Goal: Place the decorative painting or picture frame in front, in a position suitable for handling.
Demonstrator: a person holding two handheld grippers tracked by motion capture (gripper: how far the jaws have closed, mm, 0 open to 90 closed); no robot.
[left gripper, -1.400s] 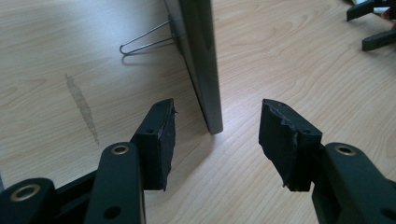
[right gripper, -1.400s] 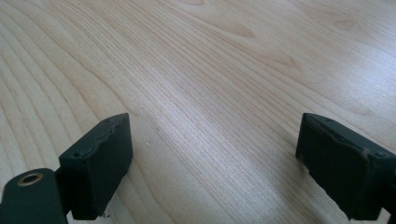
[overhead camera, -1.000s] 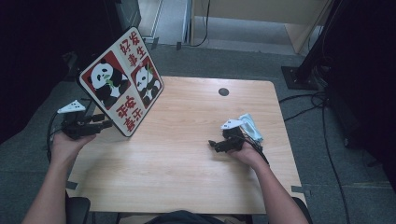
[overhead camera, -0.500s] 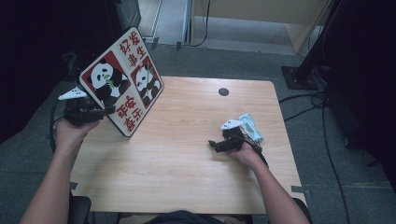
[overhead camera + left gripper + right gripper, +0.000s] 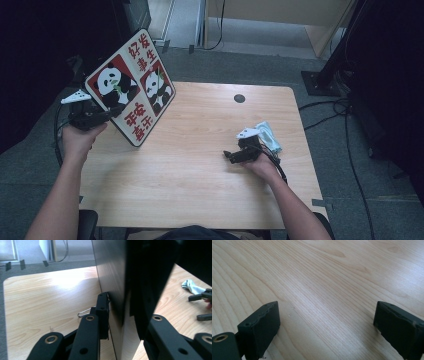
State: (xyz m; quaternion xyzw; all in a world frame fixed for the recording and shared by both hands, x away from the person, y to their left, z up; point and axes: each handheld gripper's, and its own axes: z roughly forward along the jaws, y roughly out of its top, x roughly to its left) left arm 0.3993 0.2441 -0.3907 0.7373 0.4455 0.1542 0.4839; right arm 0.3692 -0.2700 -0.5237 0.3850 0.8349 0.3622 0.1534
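Panda board [image 5: 131, 88] tilts above wooden table [image 5: 200, 165], grey floor [image 5: 280, 65].

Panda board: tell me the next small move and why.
Probably lower the panda board toward the table. The left tool is shut on its lower edge and holds it tilted, raised over the table's left corner. The right tool rests open on the wood, apart from the board, so it could steady the far edge.
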